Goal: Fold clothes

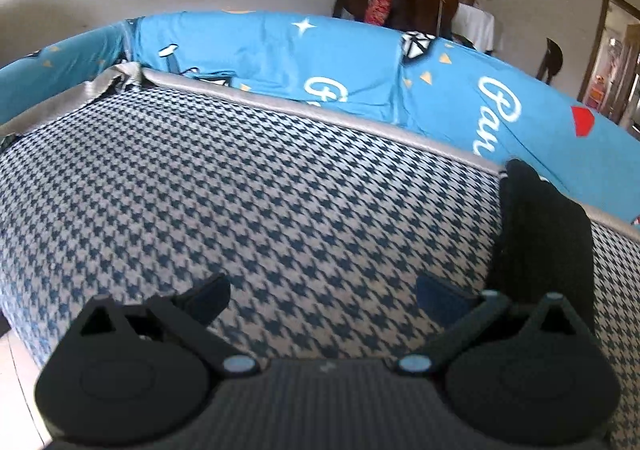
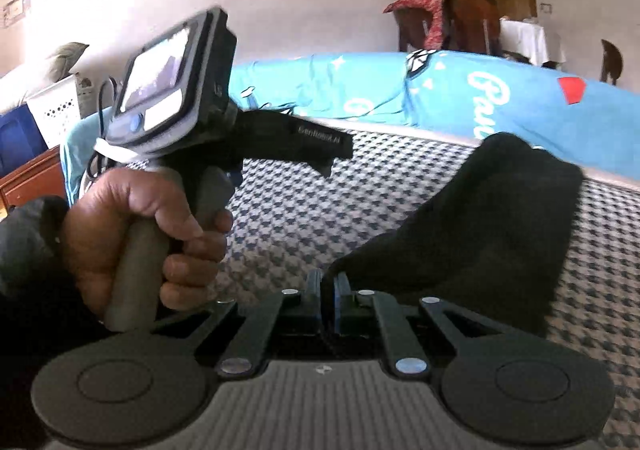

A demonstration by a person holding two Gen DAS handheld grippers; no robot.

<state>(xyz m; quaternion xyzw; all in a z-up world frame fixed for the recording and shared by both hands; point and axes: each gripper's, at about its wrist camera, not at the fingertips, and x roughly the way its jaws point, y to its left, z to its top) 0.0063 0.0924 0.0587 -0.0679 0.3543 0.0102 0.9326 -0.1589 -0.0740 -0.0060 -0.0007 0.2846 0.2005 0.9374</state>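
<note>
A black garment [image 2: 480, 218] lies bunched on the houndstooth mattress [image 2: 280, 210], and my right gripper [image 2: 328, 290] is shut on its near corner. In the left wrist view the same black garment [image 1: 540, 234] shows at the right, beside the mattress [image 1: 240, 190]. My left gripper [image 1: 322, 292] hovers open over the bare mattress, nothing between its fingers. The right wrist view also shows the left gripper [image 2: 336, 154] held in a person's hand [image 2: 132, 234], to the left of the garment.
A blue printed bedsheet [image 1: 340, 62] is heaped along the far side of the mattress. Behind it stand dark wooden chairs [image 2: 468, 26] with a red cloth [image 2: 420, 10]. A white basket [image 2: 56, 106] and wooden furniture [image 2: 32, 178] sit at the left.
</note>
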